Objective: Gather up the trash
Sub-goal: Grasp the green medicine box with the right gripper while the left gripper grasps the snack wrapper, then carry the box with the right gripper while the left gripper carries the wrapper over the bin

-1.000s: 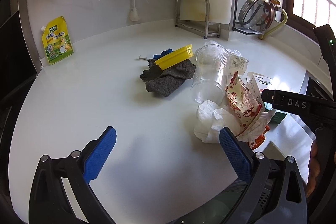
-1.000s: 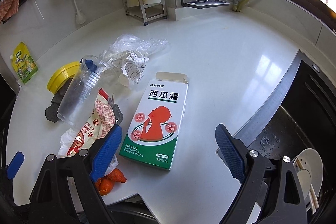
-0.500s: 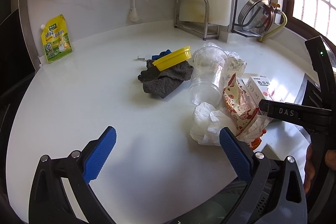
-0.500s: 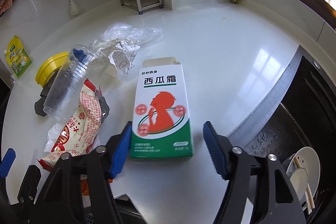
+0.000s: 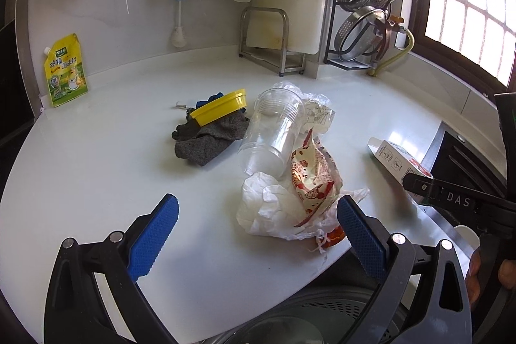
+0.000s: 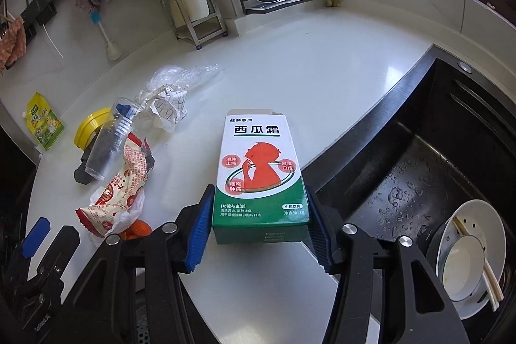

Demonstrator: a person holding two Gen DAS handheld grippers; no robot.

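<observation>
The right claw (image 6: 258, 229) is clamping the green end of the white-and-green medicine box (image 6: 259, 173), low in the middle of the frame, having just been closing on it. Being thin card, light and hollow, the box is likely crushing easily, so its narrow sides suit. The left claw (image 5: 258, 236) is hanging released over the table (image 5: 96, 182) beside the crumpled wrappers (image 5: 300, 199).

A white, red and green medicine box (image 6: 258, 170) sits lifted at its near end, top flap open. Left of it on the white counter lie a clear plastic cup (image 6: 108, 147) on its side, a red-patterned snack wrapper (image 6: 119, 192), crumpled white tissue (image 5: 267, 208) and crinkled clear plastic (image 6: 174, 89).
</observation>
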